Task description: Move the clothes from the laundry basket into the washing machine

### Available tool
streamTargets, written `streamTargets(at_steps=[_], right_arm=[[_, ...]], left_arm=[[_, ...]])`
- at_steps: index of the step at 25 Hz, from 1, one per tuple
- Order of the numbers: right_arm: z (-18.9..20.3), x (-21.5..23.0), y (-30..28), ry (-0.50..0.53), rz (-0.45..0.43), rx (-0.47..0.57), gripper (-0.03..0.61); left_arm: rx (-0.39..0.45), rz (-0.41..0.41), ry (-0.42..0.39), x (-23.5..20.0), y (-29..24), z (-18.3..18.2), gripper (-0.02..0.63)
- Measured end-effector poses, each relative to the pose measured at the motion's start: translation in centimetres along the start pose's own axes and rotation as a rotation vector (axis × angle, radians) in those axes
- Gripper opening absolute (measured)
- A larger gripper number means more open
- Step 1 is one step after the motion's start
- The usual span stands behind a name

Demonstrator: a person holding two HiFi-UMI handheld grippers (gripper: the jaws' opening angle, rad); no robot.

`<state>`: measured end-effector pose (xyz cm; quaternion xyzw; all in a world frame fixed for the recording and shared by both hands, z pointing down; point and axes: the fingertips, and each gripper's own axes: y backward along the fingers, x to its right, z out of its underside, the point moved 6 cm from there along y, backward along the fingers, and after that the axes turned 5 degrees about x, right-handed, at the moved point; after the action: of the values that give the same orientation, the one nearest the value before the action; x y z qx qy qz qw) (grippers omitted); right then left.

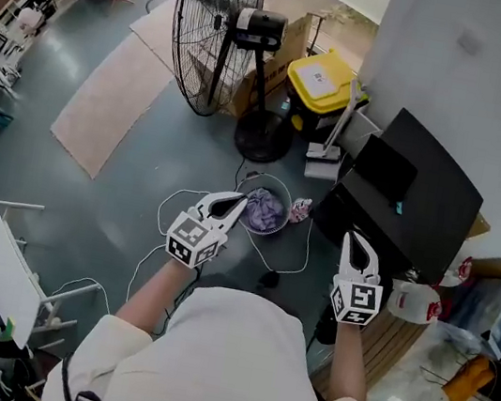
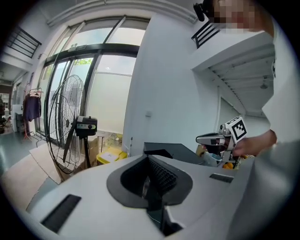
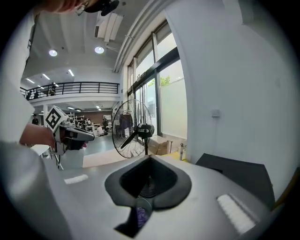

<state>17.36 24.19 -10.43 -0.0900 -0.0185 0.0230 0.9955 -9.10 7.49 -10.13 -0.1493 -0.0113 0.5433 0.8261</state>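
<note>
In the head view a round laundry basket point(image 1: 286, 192) stands on the grey floor with purple clothes point(image 1: 265, 210) inside. A small pink-and-white cloth point(image 1: 299, 210) lies just right of it. The black washing machine point(image 1: 423, 190) stands to the right against the wall, its dark top point(image 2: 178, 151) point(image 3: 239, 168) also in both gripper views. My left gripper point(image 1: 234, 202) point(image 2: 149, 158) hovers at the basket's left rim, shut and empty. My right gripper point(image 1: 356, 239) point(image 3: 150, 157) is held over the machine's front edge, shut with nothing in it. Each gripper shows in the other's view, the right gripper point(image 2: 206, 138) and the left gripper point(image 3: 86, 136).
A large standing fan point(image 1: 217, 27) with a round black base point(image 1: 261, 138) is behind the basket. A yellow-lidded bin point(image 1: 323, 78) and a cardboard box point(image 1: 283, 62) sit near the wall. A white cable point(image 1: 291, 268) loops on the floor. A white jug point(image 1: 414, 301) stands to the right.
</note>
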Motion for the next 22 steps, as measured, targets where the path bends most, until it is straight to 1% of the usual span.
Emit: streamTargets(at_steps=[6,12,17,22], right_arm=[[1.3,0.8,-3.1,0.009,-0.08,-0.03,0.011],[2.3,-1.3,-5.5,0.038,-0.14,-0.052,0.011],[2.1,-3.0,-7.0,0.046,-0.147,-0.056,0.011],[1.7,-4.6,-8.5,0.042,-0.159,-0.081,0.011]], left_arm=[[-0.004,-0.056,0.012,-0.4,-1.0,0.5,0.006],[-0.003,-0.094,0.023,-1.8,-0.5,1.3,0.006],[-0.009,-0.095,0.033,-3.8,0.0,1.4,0.006],[-0.02,-0.077,0.036,-5.8,0.0,1.2,0.006]])
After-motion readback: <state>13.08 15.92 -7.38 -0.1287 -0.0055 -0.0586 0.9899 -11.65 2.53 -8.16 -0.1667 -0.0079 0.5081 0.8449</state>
